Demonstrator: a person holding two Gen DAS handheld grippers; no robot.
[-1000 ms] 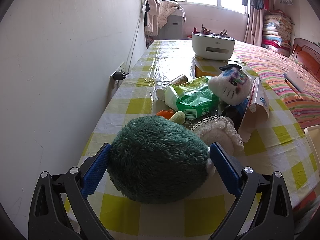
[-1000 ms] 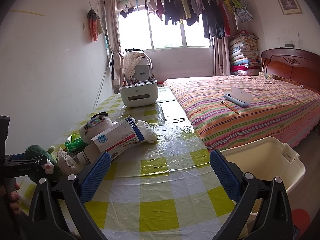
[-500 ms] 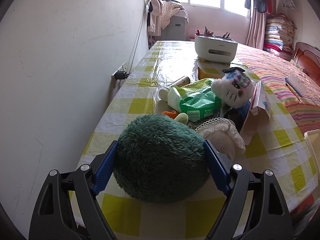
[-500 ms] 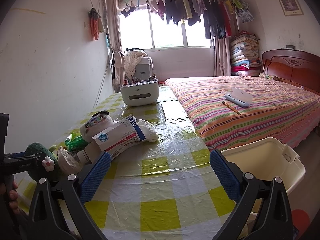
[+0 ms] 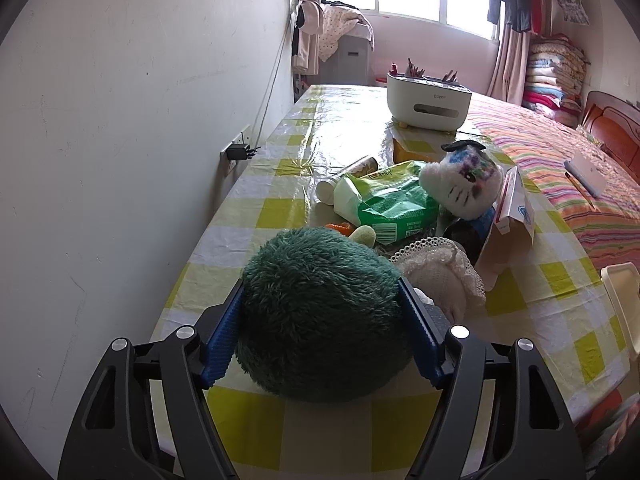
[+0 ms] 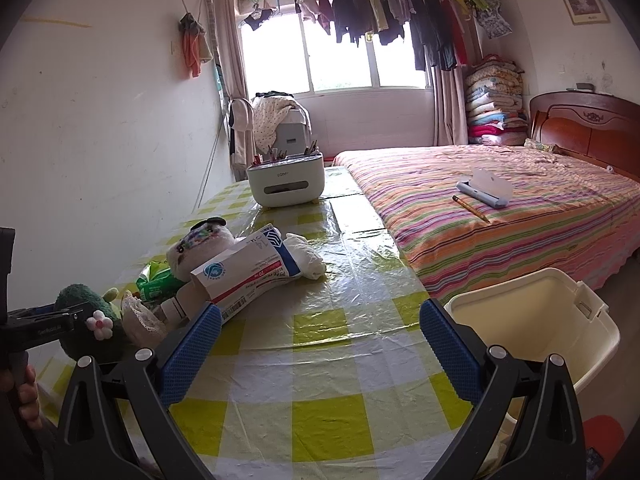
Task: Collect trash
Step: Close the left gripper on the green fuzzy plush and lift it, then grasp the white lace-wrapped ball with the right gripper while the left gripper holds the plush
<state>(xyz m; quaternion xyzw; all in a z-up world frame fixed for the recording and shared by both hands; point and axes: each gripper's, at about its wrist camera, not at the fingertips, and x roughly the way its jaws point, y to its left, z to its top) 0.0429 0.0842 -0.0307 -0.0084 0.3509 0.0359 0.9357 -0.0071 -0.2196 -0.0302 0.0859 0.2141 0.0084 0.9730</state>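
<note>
My left gripper is shut on a green plush toy with a lace collar; the blue pads press its sides. The toy also shows in the right wrist view at far left, held by the left gripper. Beyond it lie a green wipes packet, a paper cup, a white cat plush and a red-and-blue carton with a white crumpled bag. My right gripper is open and empty over the checked tablecloth.
A cream plastic bin stands beside the table's right edge. A white organiser box sits at the table's far end. A striped bed is on the right, a wall with a socket on the left.
My left gripper's jaws have closed in from wide open onto the green plush toy. The right gripper has stayed nearly still and open.
</note>
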